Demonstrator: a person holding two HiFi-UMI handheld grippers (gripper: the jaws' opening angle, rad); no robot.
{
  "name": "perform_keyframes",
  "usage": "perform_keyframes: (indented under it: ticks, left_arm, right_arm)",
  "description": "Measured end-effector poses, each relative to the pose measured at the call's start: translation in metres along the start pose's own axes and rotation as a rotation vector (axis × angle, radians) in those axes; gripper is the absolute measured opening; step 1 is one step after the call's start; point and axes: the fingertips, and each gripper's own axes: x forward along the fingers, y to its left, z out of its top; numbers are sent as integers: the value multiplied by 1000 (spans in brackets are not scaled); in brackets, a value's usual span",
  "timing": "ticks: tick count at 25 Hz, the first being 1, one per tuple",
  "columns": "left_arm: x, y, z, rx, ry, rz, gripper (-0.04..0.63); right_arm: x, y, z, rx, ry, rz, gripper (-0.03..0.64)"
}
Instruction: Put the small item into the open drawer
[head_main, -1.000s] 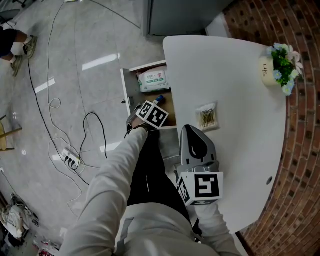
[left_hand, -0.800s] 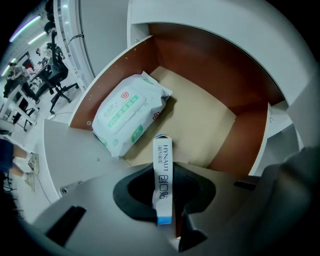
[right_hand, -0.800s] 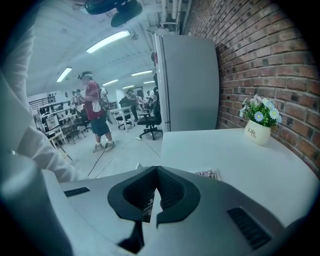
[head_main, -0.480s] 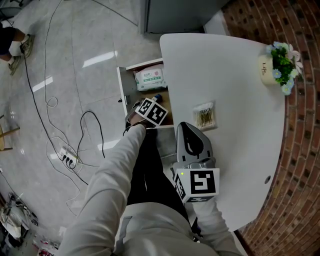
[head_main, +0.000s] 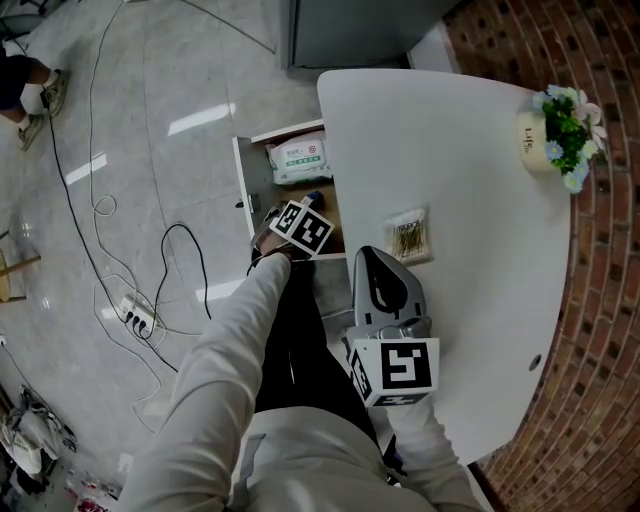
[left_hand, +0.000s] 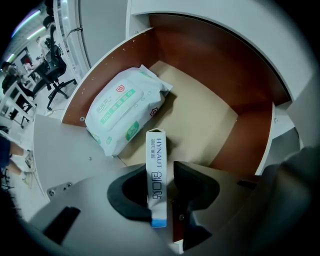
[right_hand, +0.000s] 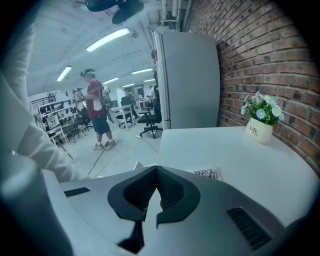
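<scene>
The small item, a slim white box with a blue end (left_hand: 156, 180), stands upright between the jaws of my left gripper (left_hand: 165, 192). The jaws have just been opening: a gap shows between the box and the right pad, and the box leans on the left pad. The gripper points steeply down over the open wooden drawer (left_hand: 200, 120), at its near end (head_main: 258, 180). In the head view only the box's blue tip (head_main: 316, 197) shows past the left gripper (head_main: 303, 228). My right gripper (head_main: 385, 278) rests above the white table (head_main: 460, 170), shut and empty (right_hand: 152, 207).
A white-green pack of wet wipes (left_hand: 125, 107) lies at the drawer's far end (head_main: 298, 157). On the table are a bag of cotton swabs (head_main: 410, 235) and a flower pot (head_main: 555, 135). Cables and a power strip (head_main: 138, 318) trail over the floor. A person (right_hand: 97, 117) stands far off.
The head view has shifted a little, so the table and drawer sit slightly further left. Neither gripper has visibly moved relative to the drawer or the table.
</scene>
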Motion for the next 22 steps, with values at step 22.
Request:
perform_keyframes:
  ticks: [22]
  left_arm:
    - [-72,-3,8,-43,-172,45,167]
  right_arm:
    - [-15,14,9,4,-37,7,26]
